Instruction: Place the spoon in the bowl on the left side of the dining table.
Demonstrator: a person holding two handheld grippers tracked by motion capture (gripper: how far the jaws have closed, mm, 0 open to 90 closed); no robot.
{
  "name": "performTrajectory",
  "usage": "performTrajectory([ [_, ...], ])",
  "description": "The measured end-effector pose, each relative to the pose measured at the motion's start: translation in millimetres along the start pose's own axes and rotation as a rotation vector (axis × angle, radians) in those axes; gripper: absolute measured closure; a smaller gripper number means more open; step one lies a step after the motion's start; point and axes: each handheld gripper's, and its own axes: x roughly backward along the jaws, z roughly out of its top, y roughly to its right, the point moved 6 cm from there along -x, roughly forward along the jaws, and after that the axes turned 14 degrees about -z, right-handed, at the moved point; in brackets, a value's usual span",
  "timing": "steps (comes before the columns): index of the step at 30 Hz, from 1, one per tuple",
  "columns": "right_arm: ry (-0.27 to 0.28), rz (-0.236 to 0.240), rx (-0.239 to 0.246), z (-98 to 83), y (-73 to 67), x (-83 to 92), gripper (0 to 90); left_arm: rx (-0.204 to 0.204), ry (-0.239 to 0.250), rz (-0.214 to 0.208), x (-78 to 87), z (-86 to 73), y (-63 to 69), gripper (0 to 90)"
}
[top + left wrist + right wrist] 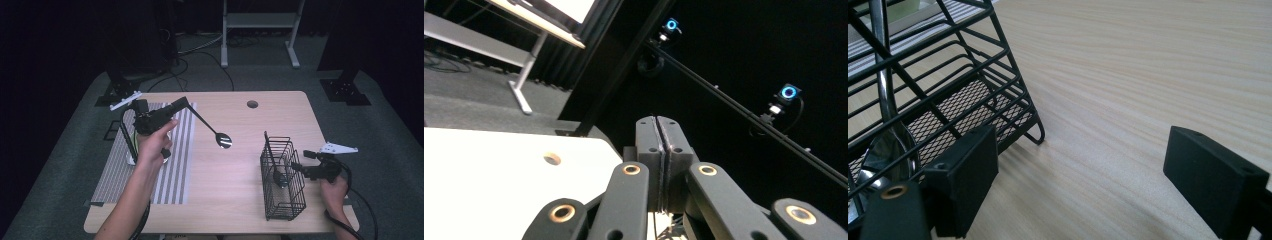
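I'm carrying a spoon [212,129] in the left gripper [184,103], clamped on its handle, bowl hanging over the desk [235,200] centre and aimed at the wire basket [283,179] near the right edge. Right gripper [300,166], jaws apart, is waiting beside that basket.

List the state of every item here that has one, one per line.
left gripper: shut on the handle of a spoon, held above the table
spoon: carried, bowl end hanging free over the table
right gripper: open, beside the wire basket
wire basket: upright, one utensil standing inside
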Motion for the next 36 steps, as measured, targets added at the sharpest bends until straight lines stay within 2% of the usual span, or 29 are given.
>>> performTrajectory([
  [12,-0.001,-0.003,-0.002,-0.1,0.2,0.1,13.3,0.004,0.024,0.049,19.5,6.4,-14.0,89.6],
  [26,-0.003,-0.006,0.0,-0.2,0.3,-0.4,13.3,0.006,0.043,0.079,37.5,9.8,-23.5,89.6],
  [36,-0.006,-0.008,0.002,-0.4,0.4,-0.8,13.3,0.012,0.059,0.114,52.8,13.3,-35.3,89.6],
])
